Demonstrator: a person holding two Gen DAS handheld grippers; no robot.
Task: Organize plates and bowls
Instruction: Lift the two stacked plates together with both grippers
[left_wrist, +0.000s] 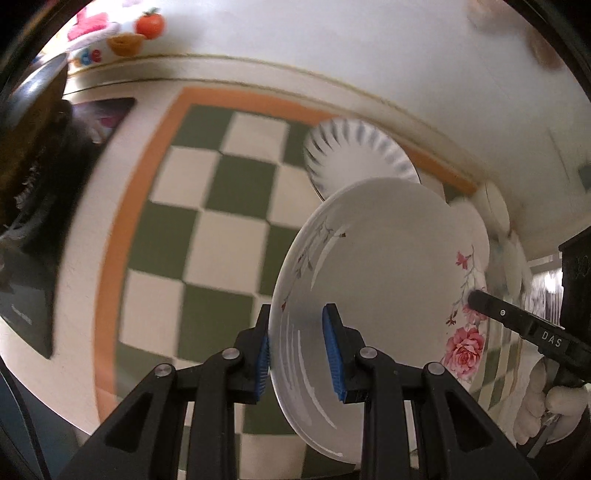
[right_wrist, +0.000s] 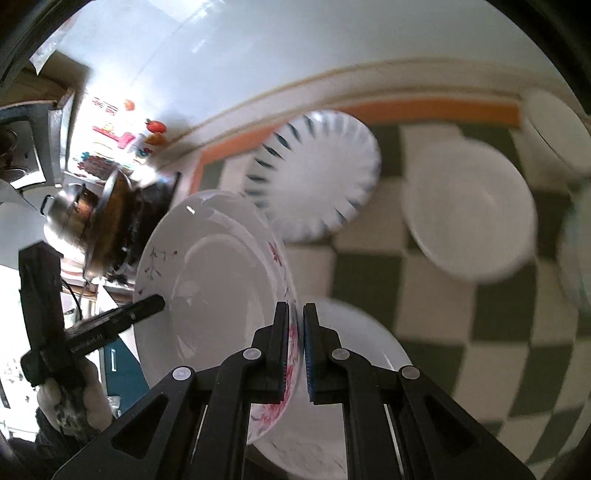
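Note:
A white plate with pink roses (left_wrist: 388, 266) hangs tilted above the checked cloth, held at opposite rims. My left gripper (left_wrist: 299, 354) is shut on its near rim, blue pads on both faces. My right gripper (right_wrist: 294, 350) is shut on the rose-painted rim of the same plate (right_wrist: 214, 288). Each gripper shows in the other's view: the right one (left_wrist: 476, 300) at the plate's far edge with a gloved hand (left_wrist: 546, 402) behind it, the left one (right_wrist: 157, 302) at the plate's left edge. A white plate with blue rim strokes (right_wrist: 314, 173) lies on the cloth beyond.
The green and cream checked cloth (left_wrist: 207, 206) has an orange border by a white wall. On it lie a white bowl (right_wrist: 469, 210), another white dish (right_wrist: 369, 339) under the held plate, and more white dishes (right_wrist: 557, 133) at the right. A steel pot (right_wrist: 85, 214) stands at the left.

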